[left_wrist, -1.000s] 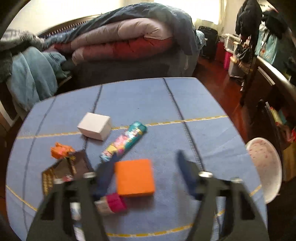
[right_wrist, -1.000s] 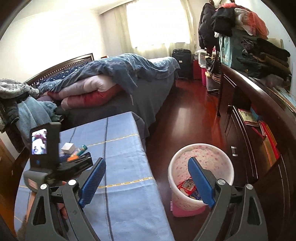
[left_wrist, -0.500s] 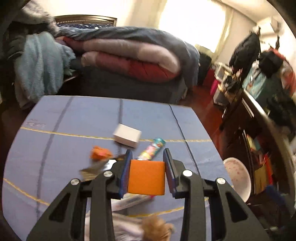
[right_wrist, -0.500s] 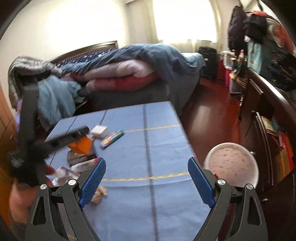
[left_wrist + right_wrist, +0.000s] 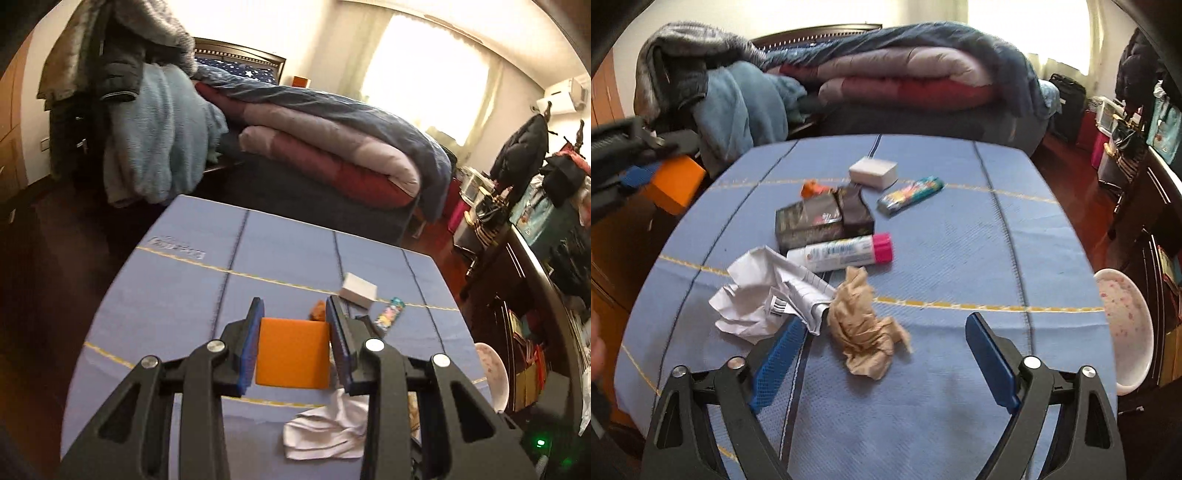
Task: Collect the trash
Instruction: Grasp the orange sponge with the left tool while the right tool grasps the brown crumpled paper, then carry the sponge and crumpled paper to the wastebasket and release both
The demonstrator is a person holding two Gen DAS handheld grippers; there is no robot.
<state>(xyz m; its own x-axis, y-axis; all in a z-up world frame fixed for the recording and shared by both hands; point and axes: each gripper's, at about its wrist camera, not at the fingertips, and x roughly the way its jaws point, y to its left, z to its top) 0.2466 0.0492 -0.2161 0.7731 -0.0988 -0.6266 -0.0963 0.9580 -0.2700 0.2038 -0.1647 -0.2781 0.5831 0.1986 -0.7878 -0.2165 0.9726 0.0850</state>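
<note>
My left gripper (image 5: 293, 314) is shut on an orange box (image 5: 293, 356) and holds it above the blue table (image 5: 280, 258); the box also shows at the left of the right wrist view (image 5: 674, 184). My right gripper (image 5: 886, 332) is open and empty, low over the table's near side. Between its fingers lies a crumpled brown paper (image 5: 864, 321), with crumpled white paper (image 5: 764, 295) touching the left finger (image 5: 779, 362). Beyond lie a white tube with pink cap (image 5: 842, 253), a dark box (image 5: 823, 218), an orange scrap (image 5: 812, 188), a white box (image 5: 873, 171) and a colourful wrapper (image 5: 910, 194).
A pink-speckled white trash bin (image 5: 1126, 325) stands on the floor off the table's right edge; it also shows in the left wrist view (image 5: 489, 373). A bed with piled quilts (image 5: 905, 74) is behind the table. A dark cabinet (image 5: 535, 314) runs along the right.
My left gripper closed on the orange box and lifted it off the table to the left. My right gripper swung from the bin to over the crumpled papers.
</note>
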